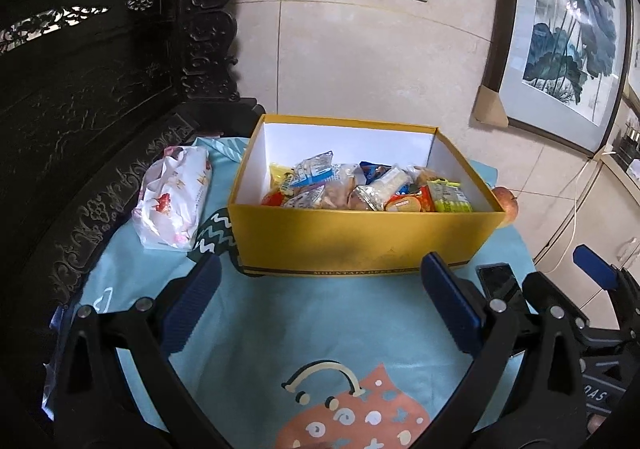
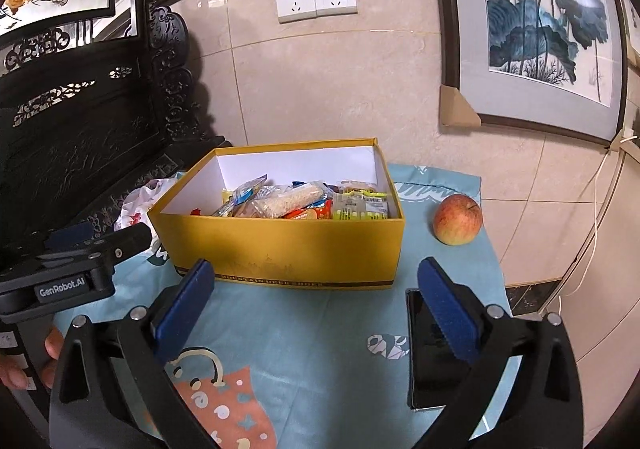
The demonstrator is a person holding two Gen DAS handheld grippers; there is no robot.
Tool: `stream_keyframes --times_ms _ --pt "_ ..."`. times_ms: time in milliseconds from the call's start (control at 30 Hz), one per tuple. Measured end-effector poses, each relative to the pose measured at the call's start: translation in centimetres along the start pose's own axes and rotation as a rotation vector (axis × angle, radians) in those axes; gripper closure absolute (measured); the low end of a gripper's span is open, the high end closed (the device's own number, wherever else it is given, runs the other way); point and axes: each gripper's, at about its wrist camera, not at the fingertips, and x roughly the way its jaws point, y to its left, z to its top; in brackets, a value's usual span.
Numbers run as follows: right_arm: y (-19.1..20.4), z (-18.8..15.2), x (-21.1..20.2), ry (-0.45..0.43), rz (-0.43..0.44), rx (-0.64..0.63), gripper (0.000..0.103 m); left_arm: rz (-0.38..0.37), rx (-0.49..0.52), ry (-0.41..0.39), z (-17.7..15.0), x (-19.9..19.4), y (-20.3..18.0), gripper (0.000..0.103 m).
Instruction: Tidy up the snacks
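Snacks fill the yellow box at my frame centre, its base band reading "MOUNTAIN DEER SHOES". My left gripper, marked "GenRobot.AI", and right gripper both gape wide, holding nothing, at lower frame.

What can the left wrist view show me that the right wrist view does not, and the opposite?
Only the left wrist view shows the floral plastic bag nearly whole, lying left of the box; the right view catches just its edge. Only the right wrist view shows the whole apple and most of the dark phone. Both show the yellow box of wrapped snacks, the blue tablecloth, and both grippers open, holding nothing.
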Motion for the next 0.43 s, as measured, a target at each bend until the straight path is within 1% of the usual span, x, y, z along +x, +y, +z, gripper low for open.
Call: stream_keyframes --times_ms 233,433 --pt "0.21 -0.23 -0.51 -0.003 -0.009 0.002 0.001 -0.004 0.007 -0.005 -0.2 -0.71 -0.17 0.002" --pt "0.24 -0.24 -0.81 -0.005 -0.011 0.004 0.001 -0.004 -0.007 -0.003 -0.38 -1.17 0.13 0.002"
